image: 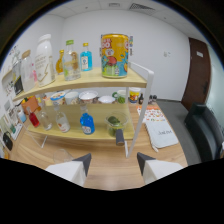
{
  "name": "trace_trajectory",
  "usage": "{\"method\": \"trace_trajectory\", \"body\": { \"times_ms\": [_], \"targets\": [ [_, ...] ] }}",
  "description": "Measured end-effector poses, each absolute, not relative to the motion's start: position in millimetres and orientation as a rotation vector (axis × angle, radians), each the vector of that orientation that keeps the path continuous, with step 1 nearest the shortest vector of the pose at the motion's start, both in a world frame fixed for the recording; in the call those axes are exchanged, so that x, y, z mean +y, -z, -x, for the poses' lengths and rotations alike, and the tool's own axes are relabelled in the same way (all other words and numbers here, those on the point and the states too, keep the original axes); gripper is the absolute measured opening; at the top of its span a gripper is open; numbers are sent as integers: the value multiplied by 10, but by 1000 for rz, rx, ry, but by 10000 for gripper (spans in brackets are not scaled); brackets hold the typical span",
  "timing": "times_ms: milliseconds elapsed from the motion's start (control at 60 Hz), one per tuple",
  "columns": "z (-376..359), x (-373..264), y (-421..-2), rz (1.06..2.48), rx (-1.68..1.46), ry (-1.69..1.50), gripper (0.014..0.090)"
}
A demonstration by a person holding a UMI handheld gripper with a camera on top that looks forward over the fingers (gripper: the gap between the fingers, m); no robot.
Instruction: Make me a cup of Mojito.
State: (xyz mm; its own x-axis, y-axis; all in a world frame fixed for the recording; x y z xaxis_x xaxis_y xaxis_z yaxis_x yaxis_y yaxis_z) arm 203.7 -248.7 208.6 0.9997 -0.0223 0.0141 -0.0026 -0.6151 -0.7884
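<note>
Your gripper (114, 165) hangs with its two fingers spread apart and nothing between them; only bare wooden table (107, 150) shows in the gap.

Straight ahead of the fingers, well beyond them, stands a two-tier wooden shelf (85, 82) on the table.

- Top board: a tall white bottle (45, 59) near the left end, a clear bottle with a green cap (71, 61), a small blue bottle (86, 56), and a large yellow can (115, 55) near the right end.
- Under the top board, a row of cups or tubs (87, 96); contents not readable.
- Lower board: a red bottle (33, 119) and clear bottles toward the left end, a blue-capped bottle (87, 123) about mid-board, and a glass jar with something green inside (114, 122) just right of it.
- A small dark cylinder (120, 138) sits at the front edge of the lower board.

Which item the drink calls for first cannot be told from labels. Judgement: the task has not started in any visible way.

The key relation: everything stands upright, long axes vertical, ahead of and above the fingers. The jar with green contents lies nearly dead ahead. Expect to approach level, with the fingers either side of a body.
</note>
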Motion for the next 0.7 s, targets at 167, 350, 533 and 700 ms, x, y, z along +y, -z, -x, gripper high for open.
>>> {"method": "trace_trajectory", "body": {
  "times_ms": [167, 350, 533, 700],
  "targets": [
    [-2121, -1997, -2008, 2248, -2, -45, 853],
    [-2149, -1716, -1805, 2286, -21, -72, 738],
    [-2161, -1636, -1687, 2318, -14, -96, 389],
    [-2163, -1638, -1664, 2337, -36, -83, 180]
  ]
}}
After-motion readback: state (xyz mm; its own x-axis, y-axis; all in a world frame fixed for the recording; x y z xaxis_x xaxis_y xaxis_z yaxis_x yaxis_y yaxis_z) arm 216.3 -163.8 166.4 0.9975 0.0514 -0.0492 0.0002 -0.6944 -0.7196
